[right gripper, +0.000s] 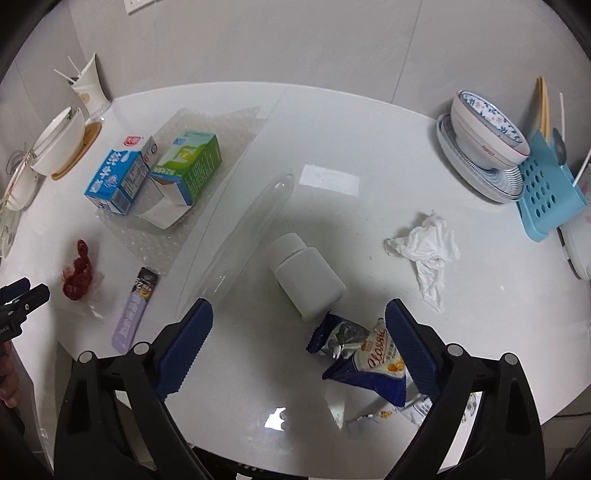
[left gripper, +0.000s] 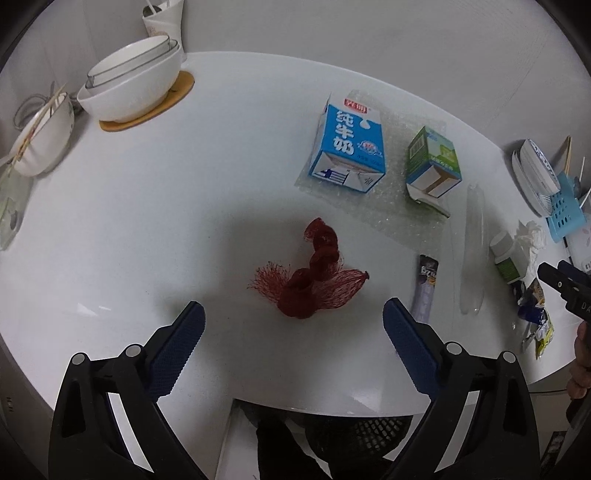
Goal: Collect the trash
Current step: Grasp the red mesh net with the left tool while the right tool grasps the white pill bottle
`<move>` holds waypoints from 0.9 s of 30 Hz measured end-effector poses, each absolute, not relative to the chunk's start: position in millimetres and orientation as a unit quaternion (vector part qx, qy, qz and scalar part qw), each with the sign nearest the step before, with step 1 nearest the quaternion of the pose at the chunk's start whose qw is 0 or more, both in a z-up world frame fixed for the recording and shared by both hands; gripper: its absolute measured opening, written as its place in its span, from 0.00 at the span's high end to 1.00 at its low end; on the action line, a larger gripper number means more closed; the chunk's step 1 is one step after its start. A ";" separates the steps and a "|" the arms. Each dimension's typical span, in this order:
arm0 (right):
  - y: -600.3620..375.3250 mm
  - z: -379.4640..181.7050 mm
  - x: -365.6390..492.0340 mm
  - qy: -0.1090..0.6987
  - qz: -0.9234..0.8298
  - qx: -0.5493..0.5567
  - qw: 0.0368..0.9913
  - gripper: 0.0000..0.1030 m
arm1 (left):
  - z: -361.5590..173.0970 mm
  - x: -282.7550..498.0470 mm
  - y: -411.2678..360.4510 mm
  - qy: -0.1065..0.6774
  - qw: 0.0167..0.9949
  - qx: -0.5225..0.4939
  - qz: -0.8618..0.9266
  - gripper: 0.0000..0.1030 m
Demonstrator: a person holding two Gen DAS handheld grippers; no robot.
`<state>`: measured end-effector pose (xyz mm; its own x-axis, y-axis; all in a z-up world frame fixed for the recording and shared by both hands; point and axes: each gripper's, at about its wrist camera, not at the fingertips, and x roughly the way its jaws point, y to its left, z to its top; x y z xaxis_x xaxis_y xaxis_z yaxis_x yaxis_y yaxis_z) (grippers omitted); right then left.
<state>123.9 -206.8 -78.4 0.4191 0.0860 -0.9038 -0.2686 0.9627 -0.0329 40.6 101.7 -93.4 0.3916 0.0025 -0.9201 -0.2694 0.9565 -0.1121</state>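
A red mesh net bag (left gripper: pixel 312 275) lies on the white table (left gripper: pixel 184 221), just ahead of my open, empty left gripper (left gripper: pixel 293 317). A blue milk carton (left gripper: pixel 349 149) and a green carton (left gripper: pixel 432 164) lie on bubble wrap (left gripper: pixel 402 206) beyond it. My right gripper (right gripper: pixel 299 321) is open and empty above a torn blue snack wrapper (right gripper: pixel 369 363), with a white pill bottle (right gripper: pixel 306 277) just ahead. A crumpled tissue (right gripper: pixel 428 247), a purple sachet (right gripper: pixel 135 310) and a clear plastic tube (right gripper: pixel 247 232) lie nearby. The net bag also shows in the right wrist view (right gripper: pixel 79 273).
Stacked white bowls on a cork mat (left gripper: pixel 136 85) and a paper cup (left gripper: pixel 164 18) stand at the far left. A patterned bowl on plates (right gripper: pixel 484 136) and a blue rack (right gripper: pixel 550 188) stand at the right. A black mesh bin (left gripper: pixel 354 439) sits below the table's front edge.
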 end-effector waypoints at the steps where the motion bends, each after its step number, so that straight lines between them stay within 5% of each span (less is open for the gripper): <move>1: -205.5 -82.4 127.4 0.532 0.105 -0.090 0.835 0.15 | -98.6 42.0 102.9 0.549 0.823 -0.120 0.082 0.09; 16: -199.1 -119.9 159.4 0.584 0.115 -0.103 0.797 0.36 | -132.4 75.9 95.0 0.580 0.806 -0.106 0.051 0.22; 27: -199.3 -140.0 168.2 0.612 0.120 -0.091 0.776 0.58 | -141.0 89.3 87.1 0.599 0.795 -0.087 0.050 0.50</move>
